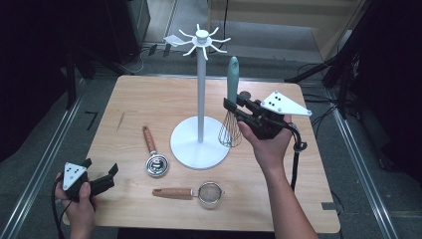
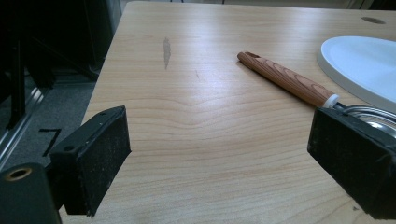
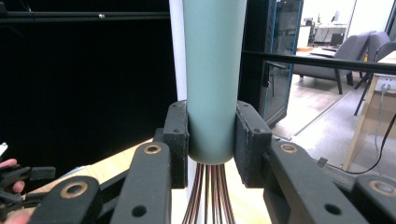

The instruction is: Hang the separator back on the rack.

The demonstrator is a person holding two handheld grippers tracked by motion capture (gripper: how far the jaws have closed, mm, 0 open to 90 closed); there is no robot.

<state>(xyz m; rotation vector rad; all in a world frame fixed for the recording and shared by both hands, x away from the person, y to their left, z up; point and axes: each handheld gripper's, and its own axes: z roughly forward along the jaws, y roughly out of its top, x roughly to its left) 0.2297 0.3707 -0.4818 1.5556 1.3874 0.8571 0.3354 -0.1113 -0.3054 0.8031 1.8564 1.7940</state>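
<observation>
Resting at the lower left of the high view, the left gripper [image 1: 102, 178] stood wide and empty on the table [image 1: 149, 99]. Right of centre, the right gripper [image 1: 233, 110] clamped the whisk [image 1: 232, 102] at the handle's lower end, upright beside the white stand [image 1: 201, 94]. Risk: the wires could strike the pole, or the handle's loop could miss a hook [image 1: 219, 50] at the top centre, making the whisk pivot in the pads [image 3: 177, 140].

A strainer [image 1: 211, 192] and coiled whisk [image 1: 156, 164] lie near the white stand [image 1: 200, 145]
</observation>
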